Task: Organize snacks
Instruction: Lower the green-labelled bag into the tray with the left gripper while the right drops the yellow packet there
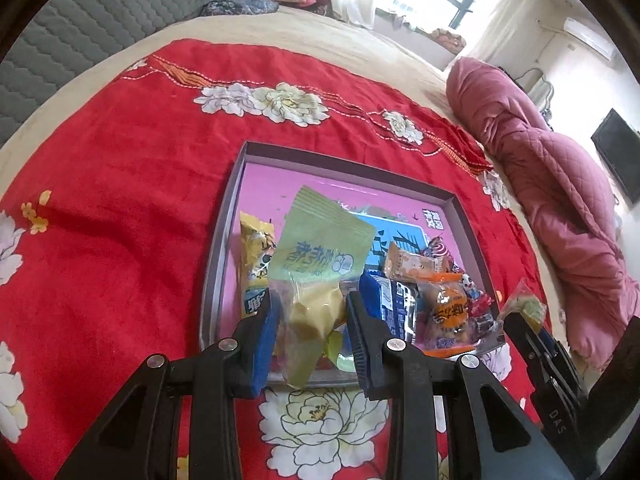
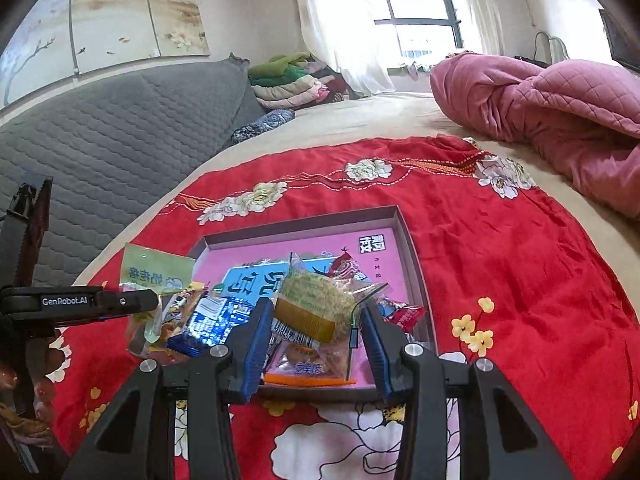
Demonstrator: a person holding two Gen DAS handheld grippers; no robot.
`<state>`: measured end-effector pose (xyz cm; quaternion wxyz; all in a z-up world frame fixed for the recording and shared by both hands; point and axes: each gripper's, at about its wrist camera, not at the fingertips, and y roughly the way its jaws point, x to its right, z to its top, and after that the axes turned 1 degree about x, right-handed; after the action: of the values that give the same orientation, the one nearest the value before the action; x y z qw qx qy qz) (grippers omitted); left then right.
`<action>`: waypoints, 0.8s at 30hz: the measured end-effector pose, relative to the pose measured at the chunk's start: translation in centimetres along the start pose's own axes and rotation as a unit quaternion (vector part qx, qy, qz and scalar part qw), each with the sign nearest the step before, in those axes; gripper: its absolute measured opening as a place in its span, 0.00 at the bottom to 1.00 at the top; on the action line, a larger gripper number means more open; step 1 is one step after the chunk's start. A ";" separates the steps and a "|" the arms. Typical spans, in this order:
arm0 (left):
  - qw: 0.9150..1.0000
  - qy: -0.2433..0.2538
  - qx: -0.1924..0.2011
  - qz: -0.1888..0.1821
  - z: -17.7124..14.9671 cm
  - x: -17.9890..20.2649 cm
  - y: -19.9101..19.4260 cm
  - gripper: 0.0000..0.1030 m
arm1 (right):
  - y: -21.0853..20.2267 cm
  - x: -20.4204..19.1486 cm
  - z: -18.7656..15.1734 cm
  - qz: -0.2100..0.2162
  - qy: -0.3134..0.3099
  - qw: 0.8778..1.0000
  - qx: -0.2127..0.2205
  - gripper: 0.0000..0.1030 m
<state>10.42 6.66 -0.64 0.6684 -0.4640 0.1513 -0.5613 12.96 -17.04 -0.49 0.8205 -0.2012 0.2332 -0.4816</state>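
Snacks: two packets in hand, the rest in the tray

Snacks lie heaped in the near end of a shallow pink-lined tray [image 1: 224,240] on the red flowered bedspread [image 1: 120,200].

Item 1: pale green packet [image 1: 320,248], pinched at its clear lower part by my left hand-held gripper [image 1: 312,332] and hanging above the tray. Light, crinkly film, slippery; the yellow cake inside looks soft, so I would grip at the seam, not the filling. Green Chinese print, upside down, not legible to me.

Item 2: clear packet with a yellow-green noodle-like block [image 2: 316,304], nipped by my right hand-held gripper [image 2: 316,336]. Brittle, I judge; hold lightly. Barcode visible.

Other writing: "GenRobot.AI" on the left gripper's side; bold Chinese characters on the tray's lining.
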 end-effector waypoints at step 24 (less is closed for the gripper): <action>1.000 -0.008 -0.012 0.015 0.1 -0.7 1.6 0.47 | 4.3 1.9 -0.6 -0.013 0.024 0.999 -0.038 0.60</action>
<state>11.23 7.19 -2.07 0.6721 -0.4741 0.1601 -0.5457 16.44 -16.81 -3.71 0.8000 -0.2238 0.2687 -0.4877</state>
